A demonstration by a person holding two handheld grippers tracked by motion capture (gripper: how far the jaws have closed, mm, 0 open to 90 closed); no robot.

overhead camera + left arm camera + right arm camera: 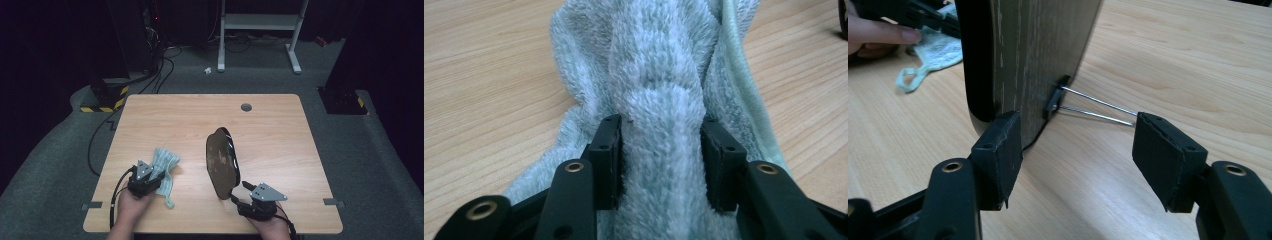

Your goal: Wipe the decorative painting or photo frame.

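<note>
A fluffy pale green towel (165, 162) (664, 75) lies bunched on the wooden table (270, 130), left of centre. My left gripper (154, 173) (659, 125) is shut on a thick fold of it, with both pads pressed into the pile. A dark oval board (222, 160) (1038, 50) with a black rim stands on edge, tilted. My right gripper (240, 190) (1078, 125) holds its near end. One pad is at the board's lower rim, and the other meets the tip of the wire stand (1098, 107) on its back.
A grey round grommet (246, 107) sits near the table's far edge. On the floor beyond are a white desk frame (260, 22), cables (160, 70) and a yellow-black striped base (105, 97). The hand (878, 32) on the left gripper lies beside the towel (933, 50).
</note>
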